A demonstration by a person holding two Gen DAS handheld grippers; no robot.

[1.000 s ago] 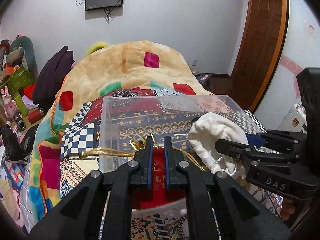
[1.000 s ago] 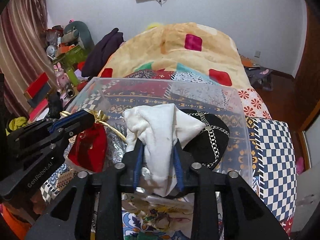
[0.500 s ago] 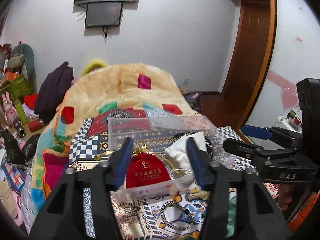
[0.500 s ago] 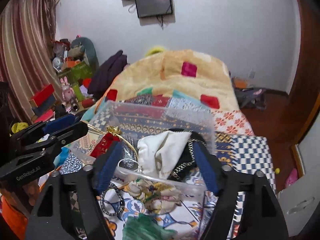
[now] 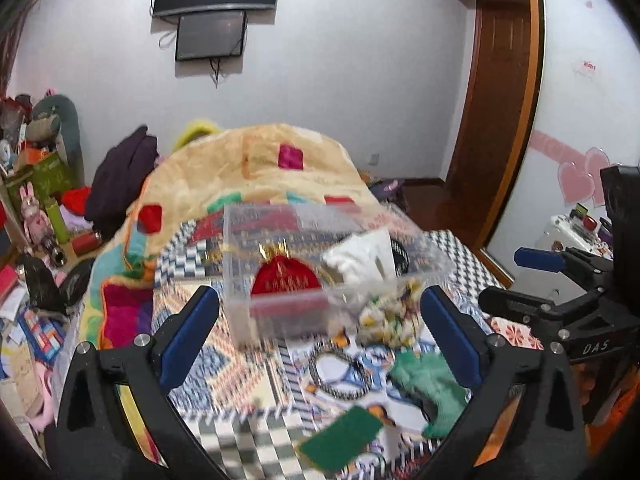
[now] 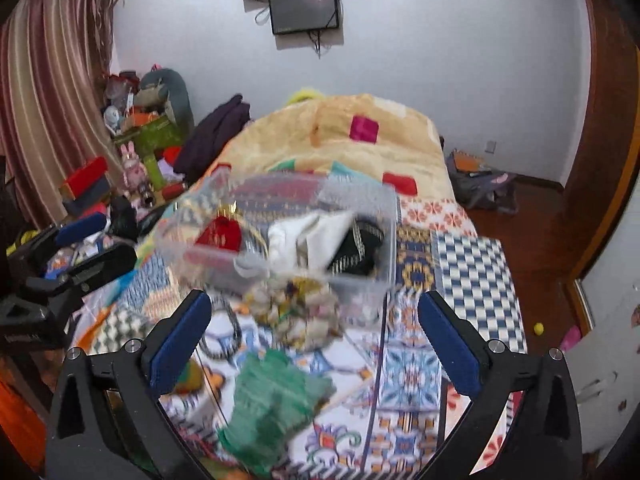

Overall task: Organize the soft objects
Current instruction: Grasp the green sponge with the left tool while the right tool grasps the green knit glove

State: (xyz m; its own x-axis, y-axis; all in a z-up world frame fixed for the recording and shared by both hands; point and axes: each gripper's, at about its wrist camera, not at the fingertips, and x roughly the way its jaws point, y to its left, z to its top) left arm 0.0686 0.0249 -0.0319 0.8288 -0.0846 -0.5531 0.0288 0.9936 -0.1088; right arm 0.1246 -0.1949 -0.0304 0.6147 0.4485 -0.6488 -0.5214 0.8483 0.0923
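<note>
A clear plastic box (image 5: 240,280) (image 6: 384,240) stands on the patterned bedspread. In it lie a red drawstring pouch (image 5: 285,278) (image 6: 218,233), a white cloth bag (image 5: 360,258) (image 6: 296,236) and a black item with a chain (image 6: 360,248). In front of the box lie a flowered fabric piece (image 5: 390,316) (image 6: 296,308), a green soft item (image 5: 434,388) (image 6: 272,400), a striped ring band (image 5: 340,372) and a green pad (image 5: 340,444). My left gripper (image 5: 318,336) is open and empty, back from the box. My right gripper (image 6: 316,344) is open and empty too.
An orange blanket (image 5: 260,164) is heaped behind the box. Toys and boxes crowd the floor on the left (image 6: 140,148). A dark garment (image 5: 120,176) lies beside the bed. A wooden door (image 5: 496,100) is on the right.
Both grippers let go of the red pouch and the white bag in the box, opened wide, and pulled back and up from the box.
</note>
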